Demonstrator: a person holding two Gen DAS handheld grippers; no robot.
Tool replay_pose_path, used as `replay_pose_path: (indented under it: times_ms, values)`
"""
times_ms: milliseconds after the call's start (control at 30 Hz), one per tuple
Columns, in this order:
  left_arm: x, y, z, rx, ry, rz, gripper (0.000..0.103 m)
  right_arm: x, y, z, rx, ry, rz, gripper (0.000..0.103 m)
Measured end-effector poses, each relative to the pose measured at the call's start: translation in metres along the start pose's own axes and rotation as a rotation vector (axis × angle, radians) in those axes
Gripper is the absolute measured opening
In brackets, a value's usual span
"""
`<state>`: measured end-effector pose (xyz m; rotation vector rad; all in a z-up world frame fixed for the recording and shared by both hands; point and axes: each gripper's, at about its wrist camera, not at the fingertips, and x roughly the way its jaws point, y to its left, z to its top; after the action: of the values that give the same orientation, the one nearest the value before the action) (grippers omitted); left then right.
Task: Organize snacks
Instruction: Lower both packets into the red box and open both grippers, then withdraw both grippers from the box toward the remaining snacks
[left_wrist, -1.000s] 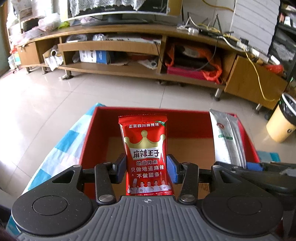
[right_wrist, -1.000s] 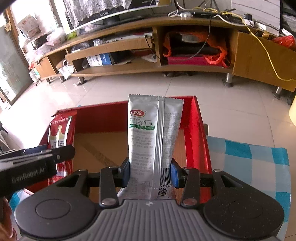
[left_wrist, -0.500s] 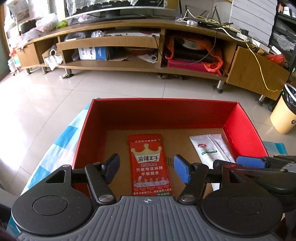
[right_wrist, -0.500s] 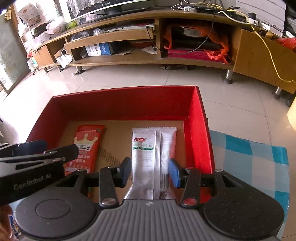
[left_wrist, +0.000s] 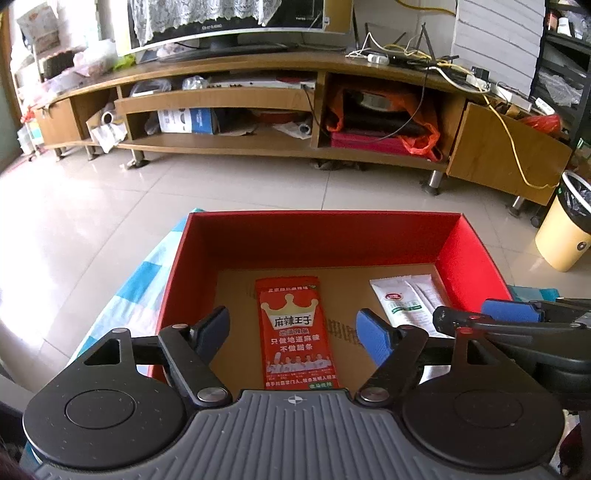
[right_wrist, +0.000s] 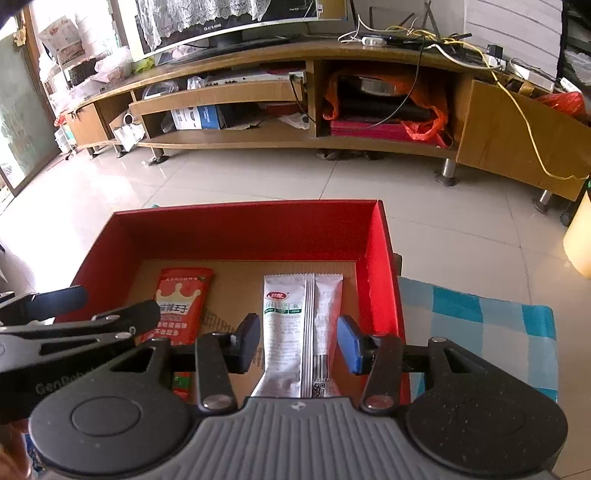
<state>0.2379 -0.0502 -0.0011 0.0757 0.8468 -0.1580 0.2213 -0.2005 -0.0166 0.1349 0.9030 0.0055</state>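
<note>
A red snack packet (left_wrist: 295, 332) lies flat on the cardboard floor of a red box (left_wrist: 325, 236). My left gripper (left_wrist: 293, 332) is open above it, its jaws wide apart and clear of the packet. A silver snack packet (right_wrist: 301, 332) lies flat at the right side of the same box (right_wrist: 251, 229). My right gripper (right_wrist: 299, 338) is open over it, its jaws apart on either side. The silver packet also shows in the left wrist view (left_wrist: 402, 299), and the red packet in the right wrist view (right_wrist: 181, 306).
The box sits on a blue-and-white checked cloth (right_wrist: 480, 321). A long wooden TV cabinet (left_wrist: 295, 110) stands beyond a tiled floor (left_wrist: 110, 206). A yellow waste bin (left_wrist: 565, 225) stands at the right.
Both grippers opened and let go of their packets, which now lie flat in the box. Both grippers have drawn back and up a little.
</note>
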Motion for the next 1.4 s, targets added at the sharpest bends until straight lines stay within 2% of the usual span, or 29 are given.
replay_pose_path:
  times_ms: [633, 1400]
  values:
    - [-0.039, 0.004, -0.019, -0.019, -0.015, -0.029, 0.086, -0.046, 0.001, -0.017, 0.022, -0.038, 0.006, 0.053]
    - [-0.07, 0.008, -0.052, -0.007, 0.006, -0.041, 0.088, -0.076, 0.003, -0.058, 0.001, -0.007, 0.015, 0.055]
